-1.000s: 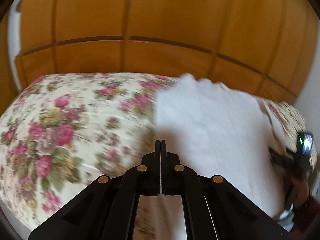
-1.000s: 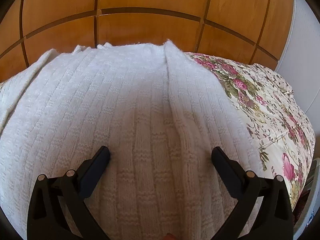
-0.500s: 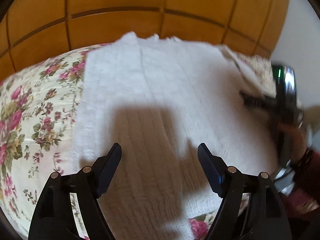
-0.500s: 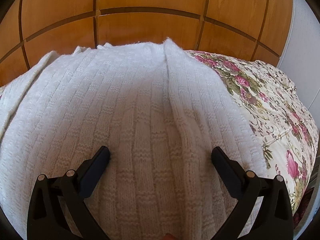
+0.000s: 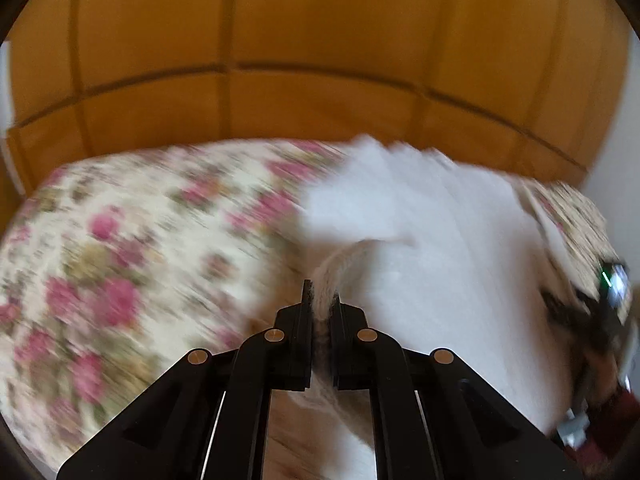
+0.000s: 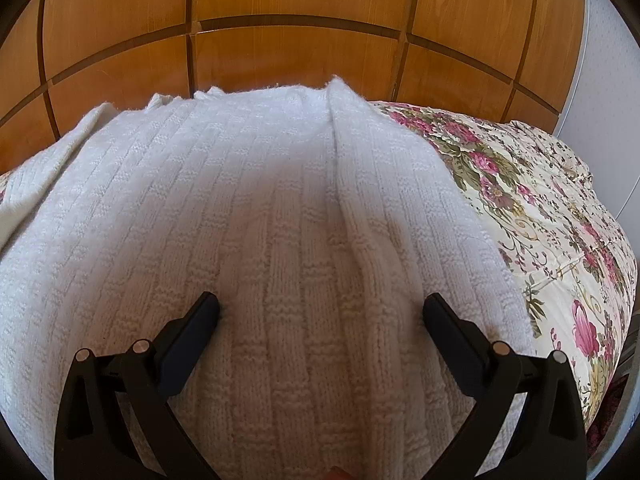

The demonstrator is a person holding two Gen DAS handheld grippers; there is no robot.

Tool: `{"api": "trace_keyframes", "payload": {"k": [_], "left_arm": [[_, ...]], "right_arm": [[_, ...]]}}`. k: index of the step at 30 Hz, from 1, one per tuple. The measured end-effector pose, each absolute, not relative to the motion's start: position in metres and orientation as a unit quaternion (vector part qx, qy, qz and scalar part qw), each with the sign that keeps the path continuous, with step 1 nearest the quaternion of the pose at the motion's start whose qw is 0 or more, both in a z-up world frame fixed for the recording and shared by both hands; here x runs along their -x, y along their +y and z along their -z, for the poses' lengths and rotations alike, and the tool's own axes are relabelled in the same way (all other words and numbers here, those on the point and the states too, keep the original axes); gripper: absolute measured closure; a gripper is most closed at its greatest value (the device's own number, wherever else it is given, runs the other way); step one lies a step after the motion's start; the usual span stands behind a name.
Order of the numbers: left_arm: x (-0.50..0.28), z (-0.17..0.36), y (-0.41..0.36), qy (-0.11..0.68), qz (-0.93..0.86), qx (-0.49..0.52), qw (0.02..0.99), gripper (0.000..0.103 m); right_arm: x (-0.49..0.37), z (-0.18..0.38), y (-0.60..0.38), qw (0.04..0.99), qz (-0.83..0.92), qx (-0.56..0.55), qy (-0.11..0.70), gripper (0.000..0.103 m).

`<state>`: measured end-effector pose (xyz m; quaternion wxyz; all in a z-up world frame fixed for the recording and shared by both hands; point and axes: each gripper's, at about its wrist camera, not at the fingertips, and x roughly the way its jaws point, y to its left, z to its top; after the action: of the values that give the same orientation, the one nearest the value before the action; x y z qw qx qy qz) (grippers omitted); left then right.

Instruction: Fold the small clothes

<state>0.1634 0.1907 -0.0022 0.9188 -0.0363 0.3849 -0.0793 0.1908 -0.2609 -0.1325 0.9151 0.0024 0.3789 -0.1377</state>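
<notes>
White knit garment [image 6: 280, 240] lies spread on the bed's floral cover [image 6: 560, 232], under and ahead of your right claw [image 6: 320, 312], which sits wide open, both fingers [image 6: 200, 320] resting on the knit, nothing gripped. Your left claw [image 5: 321, 304] has just snapped closed and now pinches an edge of the same white garment [image 5: 440, 248]; fabric bunches between the pads and rises ahead of the tips. Floral cover [image 5: 132, 248] lies left of that claw, blurred. Right claw [image 5: 592, 312] shows at the far right edge, blurred. Wood panelling [image 6: 300, 20] stands beyond the bed.
</notes>
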Motion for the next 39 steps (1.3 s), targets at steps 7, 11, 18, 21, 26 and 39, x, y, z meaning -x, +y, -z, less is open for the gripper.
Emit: {"api": "trace_keyframes", "payload": {"k": [7, 11, 18, 21, 26, 39], "left_arm": [[-0.234, -0.001, 0.287, 0.383, -0.033, 0.068, 0.921, 0.098], [-0.263, 0.015, 0.334, 0.39, -0.088, 0.098, 0.911, 0.098], [-0.267, 0.048, 0.371, 0.383, -0.207, 0.143, 0.889, 0.031], [-0.248, 0.047, 0.339, 0.347, -0.223, 0.124, 0.902, 0.031], [-0.216, 0.055, 0.224, 0.34, -0.069, 0.137, 0.928, 0.019], [-0.201, 0.103, 0.088, 0.412, 0.021, 0.029, 0.911, 0.016]], "right_arm": [[-0.191, 0.133, -0.261, 0.915, 0.138, -0.002, 0.379, 0.002], [-0.191, 0.133, -0.261, 0.915, 0.137, -0.003, 0.379, 0.002], [-0.191, 0.134, -0.261, 0.915, 0.136, -0.005, 0.379, 0.002], [-0.191, 0.134, -0.261, 0.915, 0.137, -0.003, 0.379, 0.002], [-0.191, 0.135, -0.259, 0.914, 0.141, 0.004, 0.38, 0.002], [-0.185, 0.117, -0.31, 0.902, 0.167, 0.041, 0.397, 0.002]]}}
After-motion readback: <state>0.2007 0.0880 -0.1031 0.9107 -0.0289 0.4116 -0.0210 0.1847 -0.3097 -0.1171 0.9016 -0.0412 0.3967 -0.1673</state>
